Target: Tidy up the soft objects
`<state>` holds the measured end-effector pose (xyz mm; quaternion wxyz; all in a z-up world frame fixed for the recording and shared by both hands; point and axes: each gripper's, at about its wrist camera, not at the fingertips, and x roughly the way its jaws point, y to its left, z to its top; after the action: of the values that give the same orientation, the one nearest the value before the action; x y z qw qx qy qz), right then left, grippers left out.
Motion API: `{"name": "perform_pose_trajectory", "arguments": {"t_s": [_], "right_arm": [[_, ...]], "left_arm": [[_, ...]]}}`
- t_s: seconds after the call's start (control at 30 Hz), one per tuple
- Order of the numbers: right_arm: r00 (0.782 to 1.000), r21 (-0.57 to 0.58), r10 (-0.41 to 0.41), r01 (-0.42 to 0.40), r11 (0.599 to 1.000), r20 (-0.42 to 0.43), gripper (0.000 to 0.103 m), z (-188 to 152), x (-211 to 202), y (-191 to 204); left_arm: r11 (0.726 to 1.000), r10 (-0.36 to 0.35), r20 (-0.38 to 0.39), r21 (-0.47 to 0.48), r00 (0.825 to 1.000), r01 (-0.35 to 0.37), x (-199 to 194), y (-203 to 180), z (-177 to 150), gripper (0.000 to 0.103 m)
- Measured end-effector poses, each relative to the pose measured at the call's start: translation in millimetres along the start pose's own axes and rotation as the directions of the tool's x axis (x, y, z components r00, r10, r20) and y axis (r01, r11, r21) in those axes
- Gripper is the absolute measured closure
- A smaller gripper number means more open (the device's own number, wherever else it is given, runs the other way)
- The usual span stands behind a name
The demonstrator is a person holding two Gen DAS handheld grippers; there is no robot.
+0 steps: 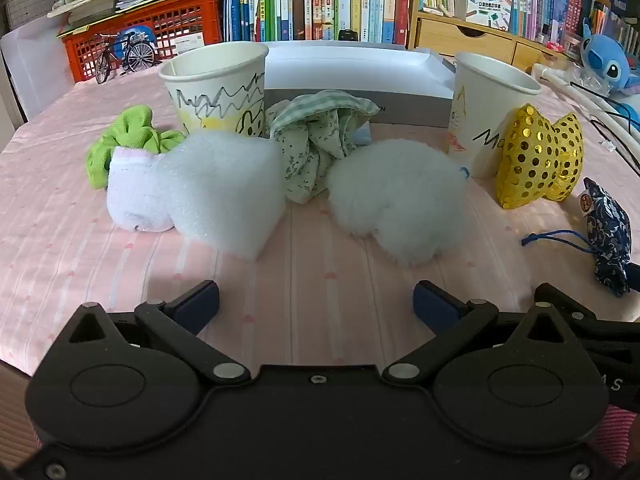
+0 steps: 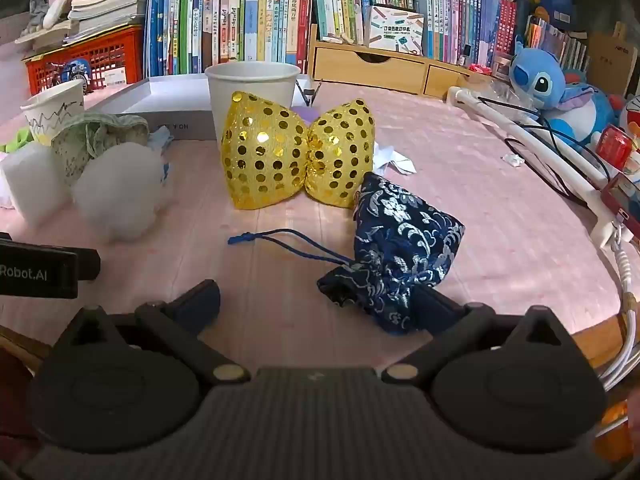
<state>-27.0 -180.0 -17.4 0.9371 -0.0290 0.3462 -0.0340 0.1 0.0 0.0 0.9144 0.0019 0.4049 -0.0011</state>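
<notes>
Soft things lie on a pink-clothed table. In the left wrist view I see a green scrunchie (image 1: 124,136), a white sock (image 1: 134,196), a white foam block (image 1: 228,192), a green patterned cloth (image 1: 316,140) and a white fluffy ball (image 1: 400,200). My left gripper (image 1: 316,304) hangs open in front of them with nothing between its fingers. In the right wrist view a gold sequinned bow (image 2: 296,152) leans against a paper cup (image 2: 252,92). A dark blue floral pouch (image 2: 400,248) lies against the right finger of my open right gripper (image 2: 320,308); the pads do not press on it.
Two paper cups (image 1: 216,84) (image 1: 488,112) with drawings stand in front of a grey-white flat box (image 1: 352,76). Books, a red crate (image 1: 160,28), a wooden drawer unit (image 2: 372,64) and a blue plush toy (image 2: 560,92) line the back. A white tube with cables (image 2: 540,140) runs along the right edge.
</notes>
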Motion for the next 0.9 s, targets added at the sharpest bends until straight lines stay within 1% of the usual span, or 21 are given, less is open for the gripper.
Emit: {"name": "perform_pose_trajectory", "arguments": {"t_s": [0.1, 0.17, 0.9], "right_arm": [[1.0, 0.004, -0.001, 0.001, 1.0, 0.013, 0.0, -1.5, -1.2, -0.1], [1.0, 0.001, 0.0, 0.0, 1.0, -0.003, 0.0, 0.0, 0.1, 0.2], [1.0, -0.001, 0.001, -0.001, 1.0, -0.007, 0.0, 0.3, 0.5, -0.1]], "left_arm": [[1.0, -0.001, 0.0, -0.001, 1.0, 0.001, 0.1, 0.0, 0.2, 0.0], [1.0, -0.001, 0.0, -0.001, 1.0, 0.001, 0.3, 0.1, 0.7, 0.0], [1.0, -0.001, 0.004, 0.0, 1.0, 0.001, -0.1, 0.0, -0.1, 0.0]]}}
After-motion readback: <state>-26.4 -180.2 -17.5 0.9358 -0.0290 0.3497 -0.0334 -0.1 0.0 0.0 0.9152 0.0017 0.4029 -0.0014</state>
